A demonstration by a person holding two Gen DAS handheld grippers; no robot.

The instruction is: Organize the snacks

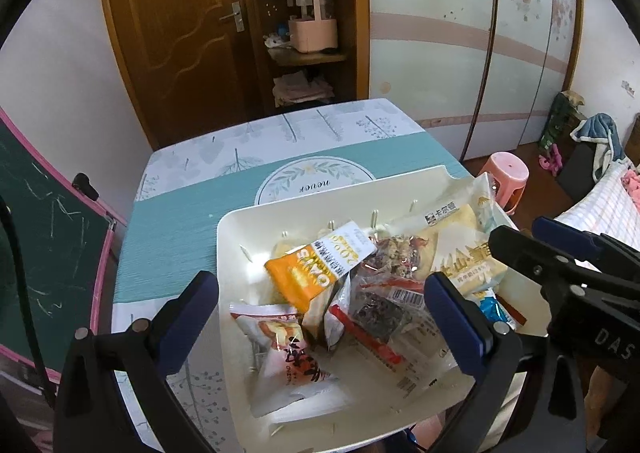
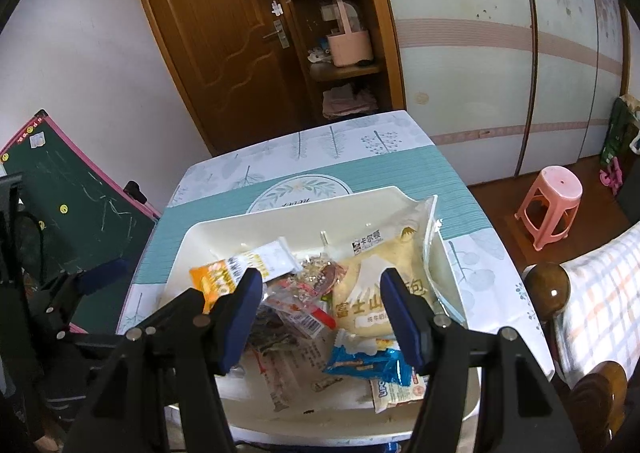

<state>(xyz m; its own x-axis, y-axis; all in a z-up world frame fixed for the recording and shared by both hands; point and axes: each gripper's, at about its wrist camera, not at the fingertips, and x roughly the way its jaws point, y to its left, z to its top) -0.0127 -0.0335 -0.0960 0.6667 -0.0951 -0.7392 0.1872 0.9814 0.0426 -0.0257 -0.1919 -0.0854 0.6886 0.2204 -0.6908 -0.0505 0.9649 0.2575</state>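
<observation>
A white tray (image 1: 240, 229) (image 2: 288, 221) on the table holds several snack packets: an orange oat packet (image 1: 304, 277) (image 2: 212, 281), a white and red packet (image 1: 288, 365), a clear packet with red stripe (image 1: 376, 309) (image 2: 304, 313), a yellow bread bag (image 1: 460, 253) (image 2: 372, 293) and a blue packet (image 2: 368, 367). My left gripper (image 1: 320, 313) is open and empty above the tray's near side. My right gripper (image 2: 320, 317) is open and empty above the snacks; it also shows in the left wrist view (image 1: 560, 273) at the right.
The table (image 1: 168, 237) (image 2: 360, 157) has a teal and white cloth. A green chalkboard (image 1: 44, 253) (image 2: 68, 205) leans at the left. A pink stool (image 2: 550, 201) (image 1: 506, 177) and a bed (image 2: 600, 301) stand at the right. A door and shelves are behind.
</observation>
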